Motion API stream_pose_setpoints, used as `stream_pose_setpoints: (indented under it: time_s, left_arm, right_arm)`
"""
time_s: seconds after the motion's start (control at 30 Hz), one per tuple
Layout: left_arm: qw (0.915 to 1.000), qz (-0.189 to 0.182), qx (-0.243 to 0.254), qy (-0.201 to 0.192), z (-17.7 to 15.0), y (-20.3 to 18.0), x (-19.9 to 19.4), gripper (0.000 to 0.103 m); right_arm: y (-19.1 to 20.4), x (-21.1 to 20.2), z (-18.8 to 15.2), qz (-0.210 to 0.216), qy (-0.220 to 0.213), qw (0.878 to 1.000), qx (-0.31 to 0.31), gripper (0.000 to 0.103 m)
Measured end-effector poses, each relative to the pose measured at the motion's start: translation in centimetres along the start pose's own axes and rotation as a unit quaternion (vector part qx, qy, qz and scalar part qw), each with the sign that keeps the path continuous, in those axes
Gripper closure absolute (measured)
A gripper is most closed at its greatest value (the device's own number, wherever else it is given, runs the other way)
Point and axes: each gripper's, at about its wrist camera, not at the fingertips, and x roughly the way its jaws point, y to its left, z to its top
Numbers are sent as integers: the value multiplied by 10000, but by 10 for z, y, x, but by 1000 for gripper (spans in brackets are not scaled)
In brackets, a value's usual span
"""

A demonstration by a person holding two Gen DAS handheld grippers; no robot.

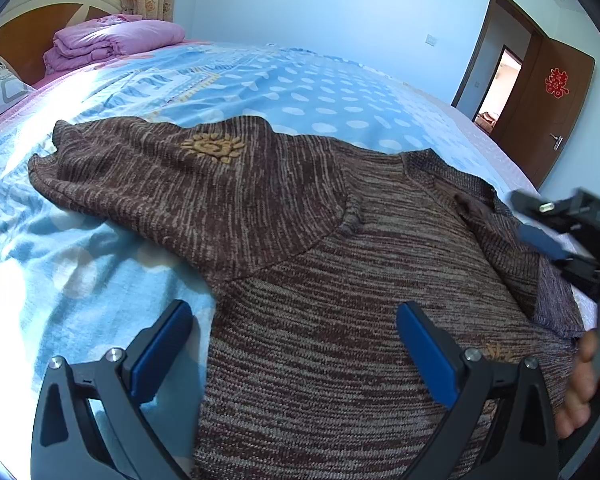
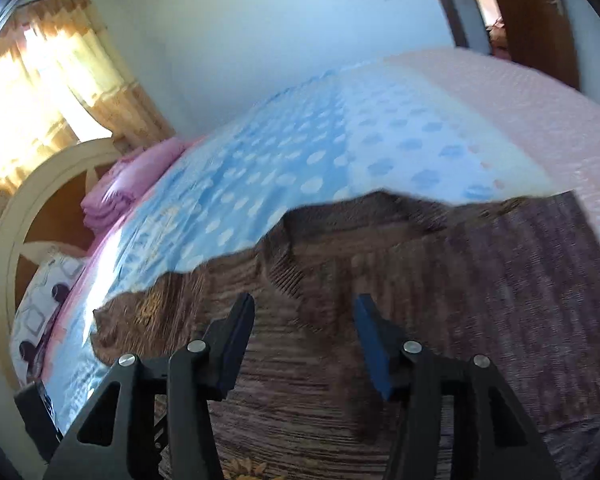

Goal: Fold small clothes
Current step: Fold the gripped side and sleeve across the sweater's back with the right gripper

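Observation:
A brown knitted sweater [image 1: 340, 272] lies on the blue dotted bedspread [image 1: 284, 84]. One sleeve with a yellow sun patch [image 1: 214, 148] is folded across its upper left. My left gripper [image 1: 296, 320] is open and empty, just above the sweater's near left edge. The right gripper [image 1: 560, 232] shows at the right edge of the left wrist view, by the sweater's right side. In the right wrist view the right gripper [image 2: 304, 312] is open and empty over the sweater [image 2: 420, 300], and the picture is blurred.
Folded pink bedding [image 1: 112, 40] and a patterned pillow [image 1: 0, 88] lie at the head of the bed by the wooden headboard [image 1: 28, 36]. A brown door [image 1: 548, 108] stands open at the far right. Curtains [image 2: 40, 92] hang by the window.

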Motion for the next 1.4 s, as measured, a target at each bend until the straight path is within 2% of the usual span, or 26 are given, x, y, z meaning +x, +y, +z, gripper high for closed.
stream_pose_setpoints:
  time_s: [0.07, 0.13, 0.17, 0.27, 0.5, 0.6, 0.7, 0.8, 0.87, 0.93, 0.97, 1.0, 1.1, 1.17, 1.23, 1.3, 1.4]
  left_arm:
    - [10000, -15, -11, -14, 0, 0, 0, 0]
    - [10000, -28, -22, -25, 0, 1, -1, 0]
    - [10000, -29, -24, -27, 0, 1, -1, 0]
    - [10000, -26, -23, -25, 0, 0, 0, 0]
    - [10000, -6, -8, -18, 0, 0, 0, 0]
    - [10000, -5, -9, -17, 1, 0, 0, 0]
    - [10000, 5, 0, -13, 0, 0, 0, 0]
    - [10000, 18, 9, 0, 1, 0, 0, 0]
    - [10000, 46, 25, 31, 1, 0, 1, 0]
    - [9999, 102, 56, 82, 2, -2, 2, 0]
    - [9998, 147, 82, 114, 3, -3, 3, 0]
    - [9996, 205, 116, 159, 4, -6, 3, 0]
    - [9976, 467, 348, 369, 10, -19, 5, 0]
    - [9982, 302, 391, 349, 18, -34, 1, 0]
    - [9992, -62, 297, 247, 26, -52, -3, 0]
    - [9987, -379, 240, 240, 32, -71, 0, 0]
    - [9980, -276, 506, 261, 37, -109, 15, 0]
  right_arm:
    - [-14, -14, 3, -462, -127, 9988, 71, 51]
    - [-22, -7, 0, -740, 187, 9970, -83, 79]
    - [-22, -1, -5, -830, 348, 9957, -206, 81]
    - [-21, 15, -28, -839, 652, 9938, -338, 81]
    - [0, 14, -38, -1245, 663, 9843, -1064, 80]
    - [-6, 3, -37, -1401, 389, 9842, -1007, 80]
    - [-15, 13, -41, -1356, 691, 9842, -910, 79]
    - [-18, 11, -37, -1192, 705, 9869, -829, 75]
    - [-23, -4, -33, -1224, 474, 9884, -762, 75]
    - [-38, -30, -23, -1336, -9, 9897, -506, 75]
    - [-47, -39, -20, -1386, -101, 9896, -367, 75]
    - [-61, -48, -15, -1467, -94, 9889, -200, 75]
    - [-104, -57, -15, -1667, 283, 9856, 47, 75]
    - [-133, -57, -27, -1824, 570, 9814, 173, 75]
    - [-151, -71, -35, -1474, 341, 9879, 338, 75]
    - [-161, -79, -37, -1711, 365, 9830, 551, 74]
    - [-164, -85, -35, -1688, 382, 9824, 704, 74]
